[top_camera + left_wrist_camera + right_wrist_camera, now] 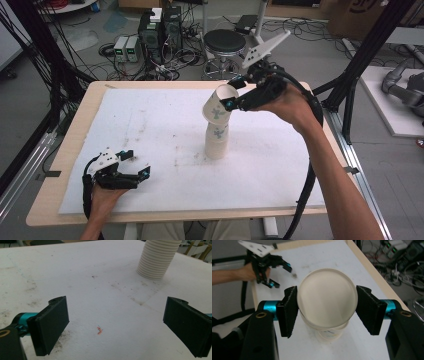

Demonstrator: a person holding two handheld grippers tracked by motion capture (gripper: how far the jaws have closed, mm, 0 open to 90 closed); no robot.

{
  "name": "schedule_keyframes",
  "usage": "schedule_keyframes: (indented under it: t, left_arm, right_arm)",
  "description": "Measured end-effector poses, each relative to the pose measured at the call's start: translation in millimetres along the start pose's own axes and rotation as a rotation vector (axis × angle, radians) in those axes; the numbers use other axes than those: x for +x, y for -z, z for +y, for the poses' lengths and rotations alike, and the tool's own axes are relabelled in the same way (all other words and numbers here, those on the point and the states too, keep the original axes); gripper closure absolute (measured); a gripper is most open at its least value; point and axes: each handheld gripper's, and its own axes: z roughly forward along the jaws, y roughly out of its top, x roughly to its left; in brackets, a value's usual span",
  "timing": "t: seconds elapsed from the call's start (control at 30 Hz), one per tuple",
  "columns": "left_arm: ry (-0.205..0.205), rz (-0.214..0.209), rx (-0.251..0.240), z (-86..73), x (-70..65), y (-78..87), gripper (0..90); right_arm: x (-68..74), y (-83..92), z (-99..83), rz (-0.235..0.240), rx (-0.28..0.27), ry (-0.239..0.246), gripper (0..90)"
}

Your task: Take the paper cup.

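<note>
White paper cup point(219, 103) with a small blue-grey print is held by the right gripper point(231, 96) above the middle of the table, tilted, with its open mouth turned up and toward the far side. Its bottom part seems to sit yet in the top of the stack of white paper cups point(217, 141), which stands upright on the white foam sheet point(150, 130) that covers the light wooden table point(75, 125). In the right gripper view the two black jaws press on both sides of the cup near its round rim point(327, 298), so this gripper is closed on the cup, and the stack point(329, 333) shows below it. The person's right hand point(290, 105) carries this gripper, with a grey three-cornered plate point(265, 47) on top and a black cable point(310, 165) that hangs down beside the forearm.

Left gripper point(135, 167) rests low over the near left part of the foam sheet, well apart from the stack, in the person's left hand point(105, 197). In the left gripper view its jaws stand wide apart with nothing between them; under them is the stained white sheet point(105, 302) with a small orange mark point(99, 330), and farther off the ribbed bottom of the stack point(156, 261)

Behind the table a round black stool point(225, 42) stands on the grey floor among cables
</note>
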Motion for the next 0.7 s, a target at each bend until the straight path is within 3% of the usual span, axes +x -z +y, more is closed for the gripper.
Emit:
schedule_keyframes:
  t: [0.2,0.33,0.6,0.7]
  left_arm:
    - [0.004,-0.004,0.003,0.1,0.4,-0.4,6.3]
    - [0.004,-0.006,0.003,0.0,0.5,-0.1,6.2]
    - [0.012,-0.008,0.000,0.0,0.9,-0.3,6.2]
    - [0.012,-0.009,0.004,0.2,1.4,-0.4,6.2]
  right_arm:
    - [21.0,-3.4,-29.7,0.026,-0.120,0.014,38.3]
    - [31.3,-12.3,-49.9,0.067,-0.199,-0.004,38.3]
    - [50.5,-45.5,-85.1,0.121,-0.268,-0.004,38.3]
    - [55.4,-57.5,-99.5,0.143,-0.317,-0.021,38.3]
